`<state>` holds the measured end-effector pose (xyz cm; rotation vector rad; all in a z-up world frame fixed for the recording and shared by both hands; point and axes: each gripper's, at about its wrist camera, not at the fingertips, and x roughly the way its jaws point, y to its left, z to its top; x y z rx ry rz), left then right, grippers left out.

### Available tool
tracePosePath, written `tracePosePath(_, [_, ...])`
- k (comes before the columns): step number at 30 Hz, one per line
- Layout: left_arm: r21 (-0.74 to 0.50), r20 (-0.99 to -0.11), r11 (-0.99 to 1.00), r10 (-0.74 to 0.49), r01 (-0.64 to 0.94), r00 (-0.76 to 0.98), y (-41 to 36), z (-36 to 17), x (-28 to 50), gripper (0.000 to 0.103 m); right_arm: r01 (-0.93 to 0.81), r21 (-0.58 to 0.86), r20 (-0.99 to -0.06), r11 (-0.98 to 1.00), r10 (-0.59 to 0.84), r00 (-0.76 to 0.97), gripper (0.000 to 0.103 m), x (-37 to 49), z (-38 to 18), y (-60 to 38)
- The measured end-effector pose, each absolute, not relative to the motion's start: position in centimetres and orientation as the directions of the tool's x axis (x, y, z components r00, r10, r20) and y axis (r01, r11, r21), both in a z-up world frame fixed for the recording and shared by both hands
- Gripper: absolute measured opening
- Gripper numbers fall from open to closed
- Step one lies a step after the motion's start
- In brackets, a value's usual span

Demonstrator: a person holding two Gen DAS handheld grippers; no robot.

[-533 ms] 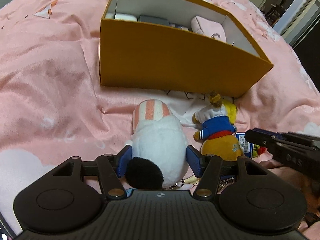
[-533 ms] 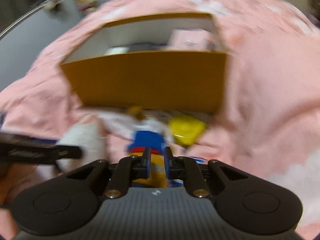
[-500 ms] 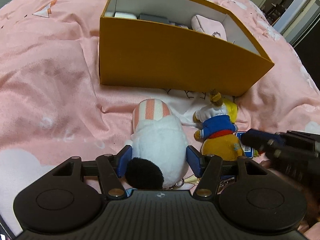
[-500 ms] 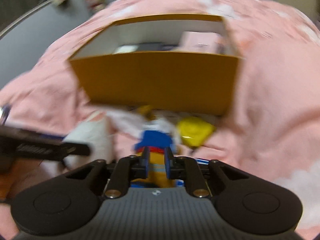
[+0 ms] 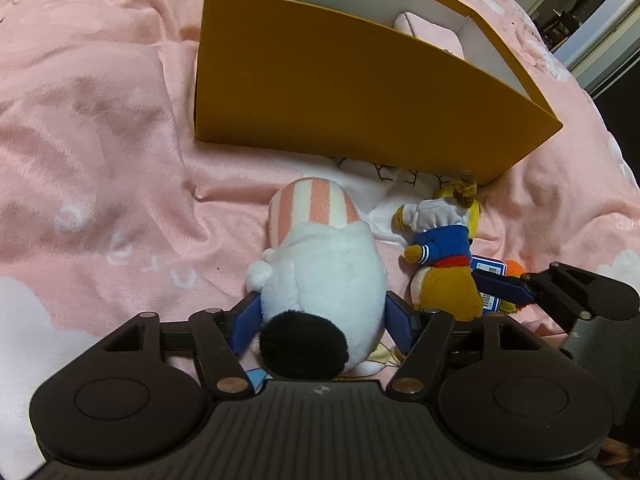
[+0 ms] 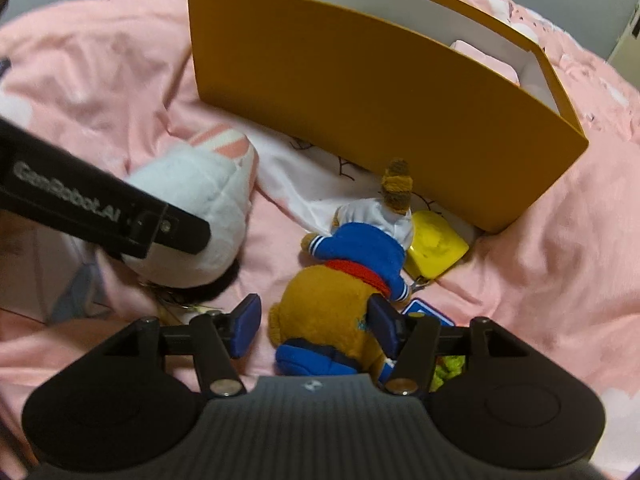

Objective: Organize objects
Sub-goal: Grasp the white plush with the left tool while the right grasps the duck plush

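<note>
Two tools low over pink blanket (image 5: 120, 128), left tool (image 5: 322, 318) just widened around white plush (image 5: 324, 280), right tool (image 6: 314, 326) just widened around bear plush (image 6: 332, 304)

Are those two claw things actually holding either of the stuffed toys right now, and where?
Neither: the left gripper brackets the white plush at its lower body, the right gripper the bear; both have just been opening.

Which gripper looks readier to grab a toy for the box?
Probably the left gripper: the white plush fills its just-widened jaws. The right gripper, jaws just opened, straddles the bear with a gap on one side.
</note>
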<state>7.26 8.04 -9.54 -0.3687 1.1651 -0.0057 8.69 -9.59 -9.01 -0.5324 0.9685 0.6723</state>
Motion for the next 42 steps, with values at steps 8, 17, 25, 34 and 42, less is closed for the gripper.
tracePosePath(8, [-0.266,-0.884,0.956,-0.191,-0.125,0.428,7.1,-8.9,6.8,0.074,-0.661,-0.097,-0.874,0.744,0.254,0.415,0.061,10.0,-9.1,-10.9])
tracePosePath(17, [-0.358,-0.841,0.927,-0.269,-0.110,0.469,7.7,-7.8,6.2,0.074,-0.434,0.200,-0.853,0.878,0.374,0.363,0.048,11.8,-6.4,-17.6])
tracePosePath(25, [-0.315,-0.879,0.935,-0.224,-0.161,0.420,7.2,-9.0,7.0,0.072,-0.433,0.077,-0.839,0.898,0.293,0.459,0.035,11.3,-5.4,-16.9])
tracePosePath(34, [-0.207,-0.903,0.974,-0.156,-0.089,0.401,4.7,-10.0,7.9,0.070,-0.605,-0.098,-0.868,0.790,0.230,0.440,0.050,9.9,-7.5,-12.4])
tracePosePath(42, [-0.219,-0.899,0.971,-0.163,-0.095,0.408,4.6,-10.3,7.8,0.069,-0.608,-0.033,-0.876,0.793,0.270,0.400,0.052,10.3,-8.4,-12.9])
